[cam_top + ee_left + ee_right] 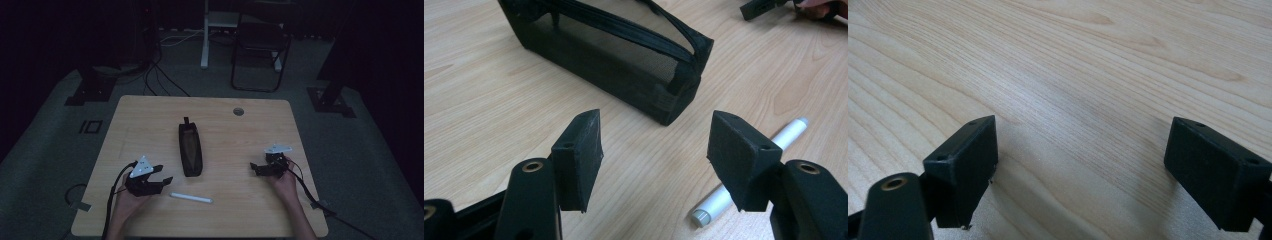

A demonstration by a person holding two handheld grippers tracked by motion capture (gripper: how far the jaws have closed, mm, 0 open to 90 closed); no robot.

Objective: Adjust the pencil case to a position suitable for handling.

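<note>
A black pencil case [190, 149] lies open lengthwise at the middle of the wooden table [150, 115]. A white marker [191, 198] lies flat near the front edge, just right of my left gripper [164, 174]. That gripper is open and holds nothing. In the left gripper view its jaws [656, 125] stand wide apart, facing the near end of the pencil case [614, 50], with the marker [713, 204] partly behind the right jaw. My right gripper [254, 169] rests at the table's right side, open and empty. In the right gripper view its jaws [1083, 130] hover over bare wood.
A round cable hole [238, 111] sits near the table's far edge. Beyond the table stand a dark folding chair [260, 50] and a white post [205, 35], with cables on the floor. The right gripper [764, 6] appears at the top right of the left gripper view.
</note>
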